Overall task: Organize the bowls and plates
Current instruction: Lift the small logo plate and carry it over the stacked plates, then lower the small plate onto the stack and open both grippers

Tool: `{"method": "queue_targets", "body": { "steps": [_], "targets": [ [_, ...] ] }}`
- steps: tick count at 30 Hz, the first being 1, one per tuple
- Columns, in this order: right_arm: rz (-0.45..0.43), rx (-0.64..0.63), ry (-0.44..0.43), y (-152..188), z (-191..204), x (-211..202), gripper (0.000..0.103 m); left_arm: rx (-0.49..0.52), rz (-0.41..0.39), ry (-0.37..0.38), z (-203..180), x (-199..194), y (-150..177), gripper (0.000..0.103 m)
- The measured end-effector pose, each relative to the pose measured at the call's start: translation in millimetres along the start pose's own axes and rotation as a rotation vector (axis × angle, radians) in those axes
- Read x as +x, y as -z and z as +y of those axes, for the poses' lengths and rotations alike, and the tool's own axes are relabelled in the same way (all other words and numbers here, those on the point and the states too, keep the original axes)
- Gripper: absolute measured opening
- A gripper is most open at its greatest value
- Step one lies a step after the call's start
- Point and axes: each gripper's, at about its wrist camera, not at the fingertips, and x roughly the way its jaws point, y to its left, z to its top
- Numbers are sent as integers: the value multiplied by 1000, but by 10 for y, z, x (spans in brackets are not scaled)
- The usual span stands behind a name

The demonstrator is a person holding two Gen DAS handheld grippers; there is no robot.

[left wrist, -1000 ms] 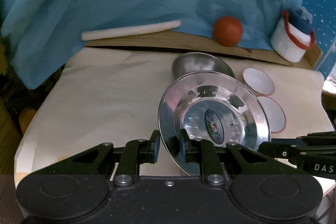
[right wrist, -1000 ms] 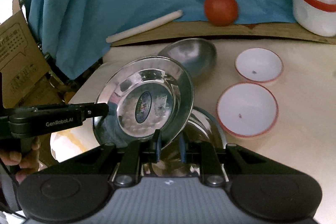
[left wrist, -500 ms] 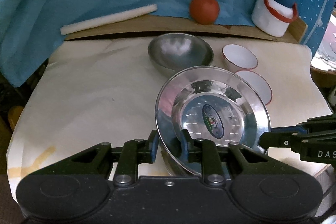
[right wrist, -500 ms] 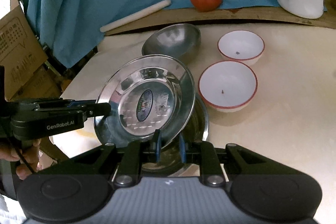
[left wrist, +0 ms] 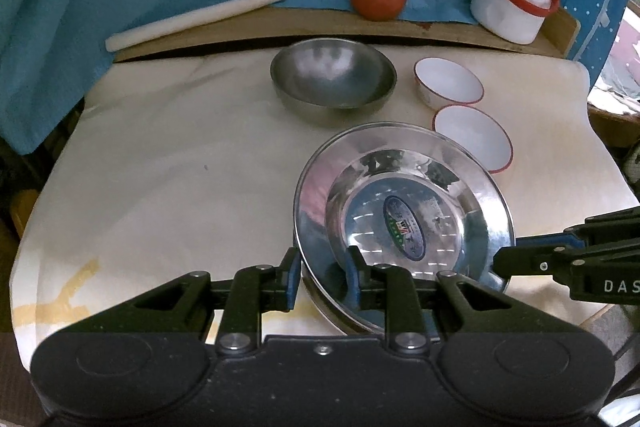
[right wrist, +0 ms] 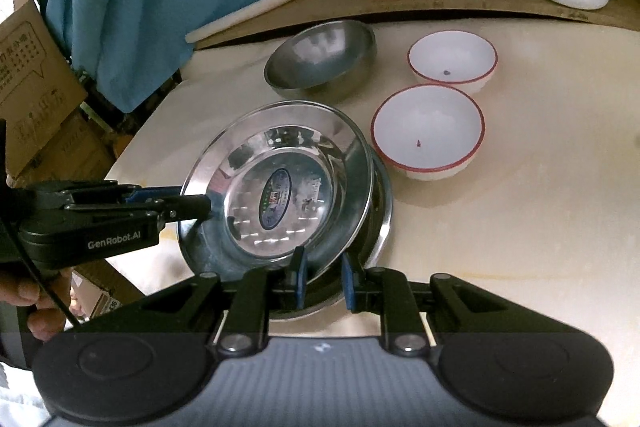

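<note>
Down comes the steel plate [right wrist: 280, 187], tilted a second ago and now almost nested on the second plate [right wrist: 382, 195] at the worktop's [left wrist: 160, 187] near edge. Right tongs [right wrist: 322, 277] clamp its near rim; left tongs [left wrist: 322, 277] straddle the opposite rim and have just been easing apart, though whether those pads have truly let go is hard to read. Best play: level it, seat the rims evenly, then free the right side slowly, clear of the red-rimmed bowl [right wrist: 428, 131] just beside.
</note>
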Motion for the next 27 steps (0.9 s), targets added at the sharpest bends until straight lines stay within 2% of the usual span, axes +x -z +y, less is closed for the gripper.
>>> {"method": "queue_targets", "body": {
  "steps": [27],
  "targets": [
    [36,8,17,-54,13,58,23,-32,51,-4,-29,96,-49,28]
  ]
}}
